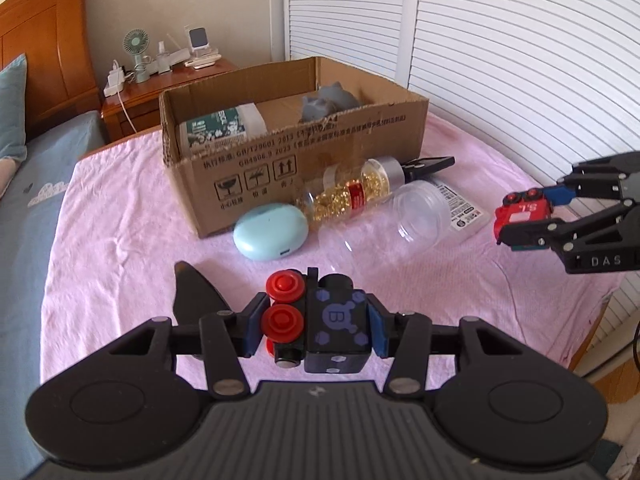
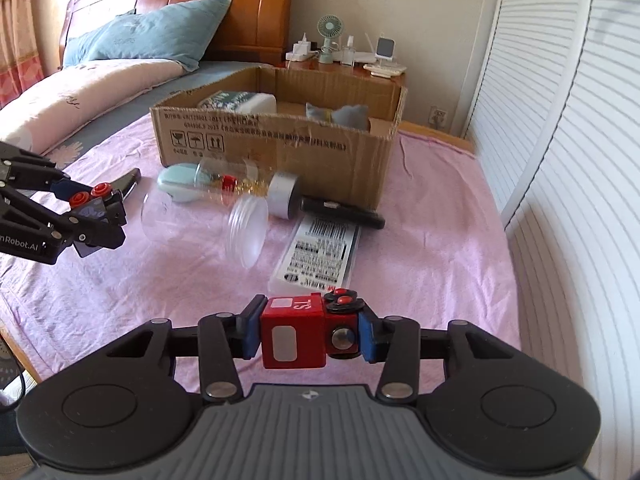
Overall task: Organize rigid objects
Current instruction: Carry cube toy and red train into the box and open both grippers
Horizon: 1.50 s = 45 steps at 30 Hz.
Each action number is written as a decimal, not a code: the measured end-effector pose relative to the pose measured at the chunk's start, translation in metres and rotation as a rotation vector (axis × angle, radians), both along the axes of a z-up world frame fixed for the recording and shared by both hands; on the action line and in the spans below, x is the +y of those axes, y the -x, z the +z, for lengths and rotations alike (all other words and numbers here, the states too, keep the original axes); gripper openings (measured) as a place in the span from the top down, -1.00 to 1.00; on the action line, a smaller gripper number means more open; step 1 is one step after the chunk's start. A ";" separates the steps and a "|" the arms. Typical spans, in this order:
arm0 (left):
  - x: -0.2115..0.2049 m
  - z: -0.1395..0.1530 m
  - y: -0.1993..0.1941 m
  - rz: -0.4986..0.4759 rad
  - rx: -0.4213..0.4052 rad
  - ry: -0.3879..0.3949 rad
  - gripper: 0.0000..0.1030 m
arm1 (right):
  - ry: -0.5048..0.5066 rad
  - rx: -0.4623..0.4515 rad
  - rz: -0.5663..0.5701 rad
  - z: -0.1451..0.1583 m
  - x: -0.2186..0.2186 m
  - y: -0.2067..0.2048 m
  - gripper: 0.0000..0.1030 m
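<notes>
Left claw (image 1: pixel 314 330): closed on a black toy car (image 1: pixel 336 320) with red wheels, pads pressing its two ends; held off the pink cloth (image 1: pixel 120 240).
Right claw (image 2: pixel 307 334): closed on a red toy car (image 2: pixel 292 332) marked "SL", pads on its two ends; also held off the cloth.
Box (image 1: pixel 304 160): open cardboard, standing on the cloth straight ahead of both claws, across the loose items. Already holds a white bottle (image 1: pixel 224 124) with a green label and a grey figure (image 1: pixel 328 104).
Key relation: the box lies forward of each claw, its long axis running crosswise to the fingers. The black car's long axis spans the left pads; the red car's spans the right pads. Neither claw looks clearly nearer the box; the left faces its left half, the right its right half.
Loose items: teal case (image 1: pixel 270 232), gold-filled bottle (image 1: pixel 352 196), clear jar (image 1: pixel 396 220) on its side, flat white pack (image 2: pixel 320 252), black bar (image 2: pixel 344 208); all lie between the claws and the box's near wall.
Judged step: carry both cars over the near wall and release them inside.
Risk: the jar and bottle lie in the direct path; a low approach could knock them.
</notes>
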<state>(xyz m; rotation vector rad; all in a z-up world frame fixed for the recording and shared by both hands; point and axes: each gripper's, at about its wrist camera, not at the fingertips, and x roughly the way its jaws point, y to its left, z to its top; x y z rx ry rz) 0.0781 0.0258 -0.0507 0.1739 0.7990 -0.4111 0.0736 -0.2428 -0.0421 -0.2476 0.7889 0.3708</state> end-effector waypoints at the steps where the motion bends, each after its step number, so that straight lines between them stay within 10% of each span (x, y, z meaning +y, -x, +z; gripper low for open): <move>1: 0.001 0.001 -0.001 -0.005 -0.001 -0.002 0.04 | 0.011 -0.003 0.004 0.001 0.001 -0.001 0.02; 25: 0.004 0.079 -0.111 0.024 -0.100 -0.001 0.04 | -0.095 -0.149 0.022 0.072 0.029 -0.138 -0.01; 30: -0.001 0.086 -0.146 0.041 -0.099 -0.018 0.04 | -0.141 -0.148 0.007 0.060 0.027 -0.142 -0.98; 45: -0.024 0.076 -0.239 0.092 -0.036 -0.089 0.04 | -0.169 -0.104 -0.064 0.069 0.009 -0.092 -1.00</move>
